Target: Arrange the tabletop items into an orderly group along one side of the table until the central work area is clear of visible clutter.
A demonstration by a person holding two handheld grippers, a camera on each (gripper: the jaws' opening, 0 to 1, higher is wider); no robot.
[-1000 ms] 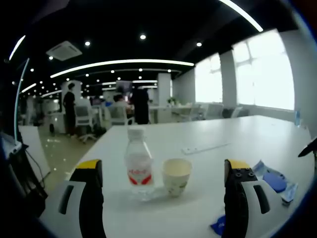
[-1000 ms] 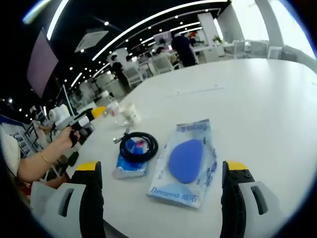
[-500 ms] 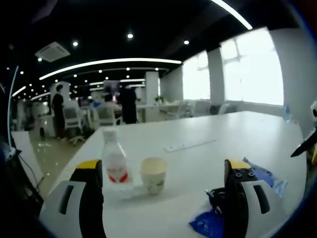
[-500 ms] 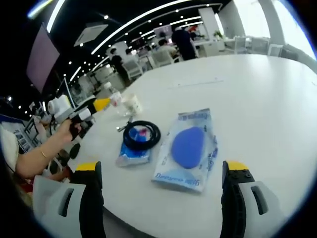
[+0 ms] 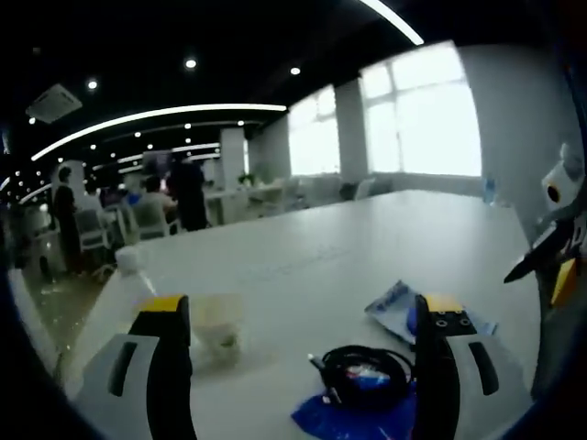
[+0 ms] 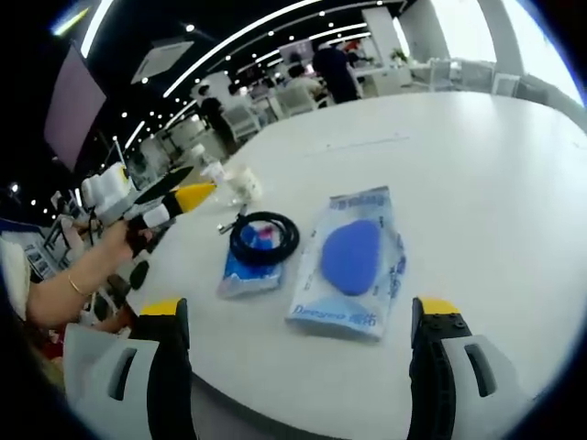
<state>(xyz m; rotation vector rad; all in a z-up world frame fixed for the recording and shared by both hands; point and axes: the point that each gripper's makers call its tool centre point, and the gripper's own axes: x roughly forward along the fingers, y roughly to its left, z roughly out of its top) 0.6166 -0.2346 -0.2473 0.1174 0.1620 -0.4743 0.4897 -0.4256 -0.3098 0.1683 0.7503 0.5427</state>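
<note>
The left gripper (image 5: 298,367) is wide open, empty, with the coiled black cable (image 5: 367,374) on its small blue packet (image 5: 344,423) just ahead between the jaws; paper cup (image 5: 218,328) by the left jaw. The right gripper (image 6: 298,367) is open too, the clear pouch with a blue insert (image 6: 353,261) beyond it. I'd close low on the packet's edge

Bottle (image 5: 131,263) blurred behind tongs' jaw

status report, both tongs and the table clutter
Left tongs open, empty, facing coiled black cable. Right tongs open, empty, facing blue-pad packet. Paper cup beside; nothing blocking.
</note>
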